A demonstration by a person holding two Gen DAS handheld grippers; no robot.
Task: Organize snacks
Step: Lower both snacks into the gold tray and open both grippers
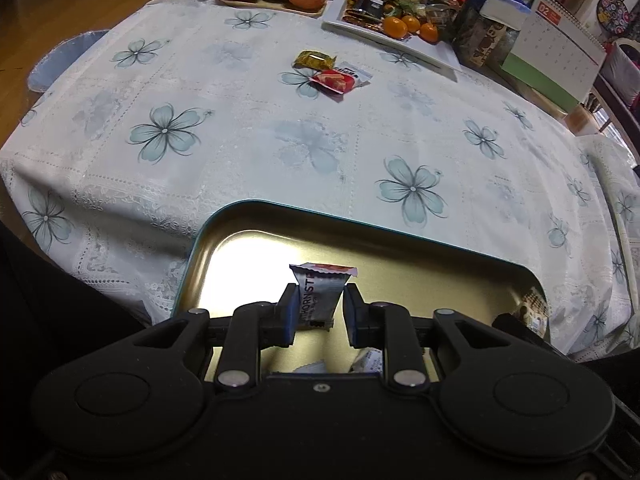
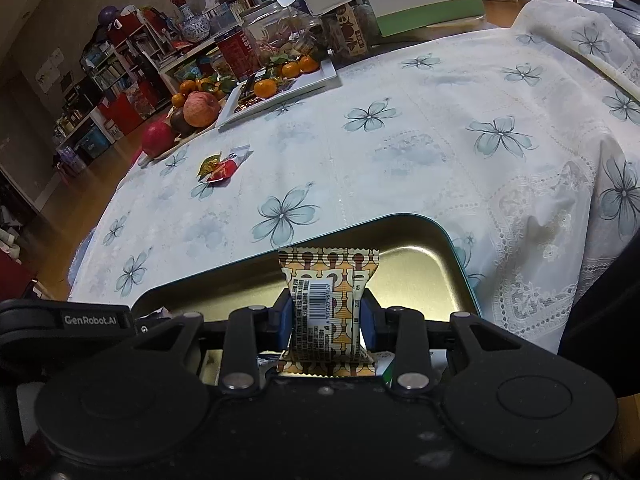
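Left wrist view: we are pinching a silver snack packet [image 1: 319, 296] between the pads of our left gripper [image 1: 319, 307], holding it upright over the gold tin tray [image 1: 400, 236]. Well beyond the tray's far rim, three loose snacks [image 1: 330, 70] are lying bunched together on the flowered tablecloth [image 1: 240, 152], short of the white plate of oranges [image 1: 436, 54]. Right wrist view: we are gripping an orange patterned packet [image 2: 329, 304] in our right gripper [image 2: 328, 316], above the same tray [image 2: 416, 264], with the loose snacks [image 2: 219, 166] lying far beyond its left end.
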